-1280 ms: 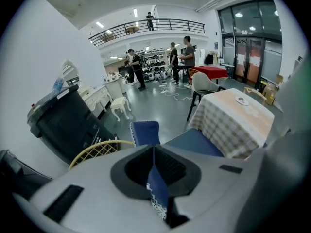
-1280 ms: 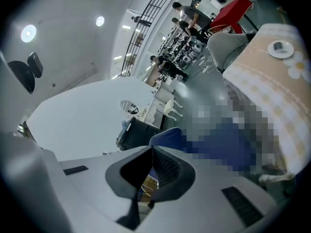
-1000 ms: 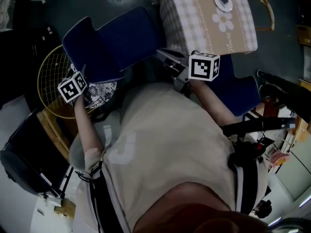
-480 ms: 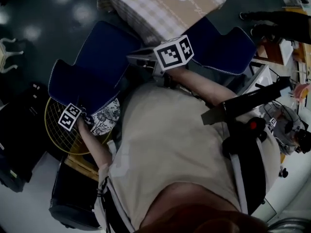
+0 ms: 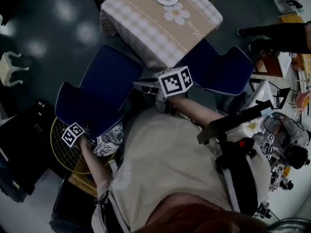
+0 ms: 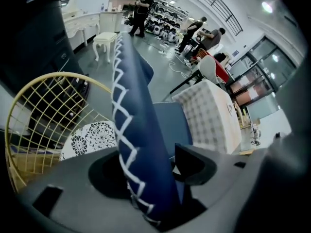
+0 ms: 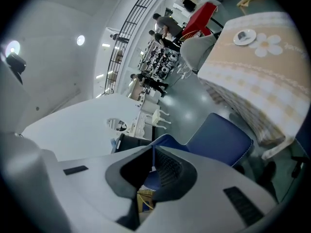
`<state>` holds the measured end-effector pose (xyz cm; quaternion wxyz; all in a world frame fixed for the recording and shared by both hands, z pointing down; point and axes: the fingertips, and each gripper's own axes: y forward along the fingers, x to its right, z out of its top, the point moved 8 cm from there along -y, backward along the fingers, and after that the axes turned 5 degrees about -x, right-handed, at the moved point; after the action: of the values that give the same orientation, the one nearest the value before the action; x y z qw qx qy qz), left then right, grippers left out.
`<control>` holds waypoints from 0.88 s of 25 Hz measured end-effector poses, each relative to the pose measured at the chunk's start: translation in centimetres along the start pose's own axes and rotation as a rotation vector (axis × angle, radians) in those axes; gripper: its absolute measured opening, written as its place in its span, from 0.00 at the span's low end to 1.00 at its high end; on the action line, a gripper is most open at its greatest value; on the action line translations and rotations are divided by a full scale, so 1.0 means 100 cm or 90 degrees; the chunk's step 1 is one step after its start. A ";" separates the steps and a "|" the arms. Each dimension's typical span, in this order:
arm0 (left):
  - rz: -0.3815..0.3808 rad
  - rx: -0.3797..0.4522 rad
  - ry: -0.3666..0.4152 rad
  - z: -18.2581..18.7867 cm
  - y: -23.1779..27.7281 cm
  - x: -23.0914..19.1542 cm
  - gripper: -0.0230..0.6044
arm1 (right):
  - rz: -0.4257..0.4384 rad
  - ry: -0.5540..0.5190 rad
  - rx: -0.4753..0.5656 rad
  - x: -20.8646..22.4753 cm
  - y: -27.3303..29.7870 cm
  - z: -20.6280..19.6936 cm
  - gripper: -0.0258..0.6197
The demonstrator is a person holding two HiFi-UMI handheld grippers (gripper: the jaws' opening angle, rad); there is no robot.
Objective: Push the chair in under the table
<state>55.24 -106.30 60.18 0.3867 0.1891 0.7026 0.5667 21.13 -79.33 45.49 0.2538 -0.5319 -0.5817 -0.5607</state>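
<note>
Left gripper [image 6: 154, 171] is nearest me and it's the one that matters. Jaws are wide and closing, with the stitched top edge of the backrest [image 6: 133, 110] running lengthwise between them, not clamped yet as far as I can see. The head view can't show that bit, but it does show the blue chair [image 5: 109, 81] with its seat mostly out. Right gripper [image 7: 152, 166] is pinched shut on nothing, out past the seat. The table [image 5: 146, 28] is straight beyond, so I reckon the shove goes away from me.
</note>
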 end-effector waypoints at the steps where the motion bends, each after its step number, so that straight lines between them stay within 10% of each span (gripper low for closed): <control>1: -0.002 0.000 -0.007 0.000 0.000 0.000 0.47 | -0.001 0.002 0.005 0.001 -0.003 0.001 0.06; 15: -0.061 -0.023 -0.053 0.004 0.006 -0.005 0.44 | -0.012 0.018 0.037 0.013 -0.021 0.013 0.06; 22: -0.017 -0.038 -0.046 0.001 0.011 -0.003 0.38 | -0.011 0.026 0.048 0.019 -0.029 0.018 0.06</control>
<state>55.38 -106.16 61.29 0.4248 0.1889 0.6733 0.5750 18.43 -76.45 45.62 0.2803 -0.5054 -0.6016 -0.5514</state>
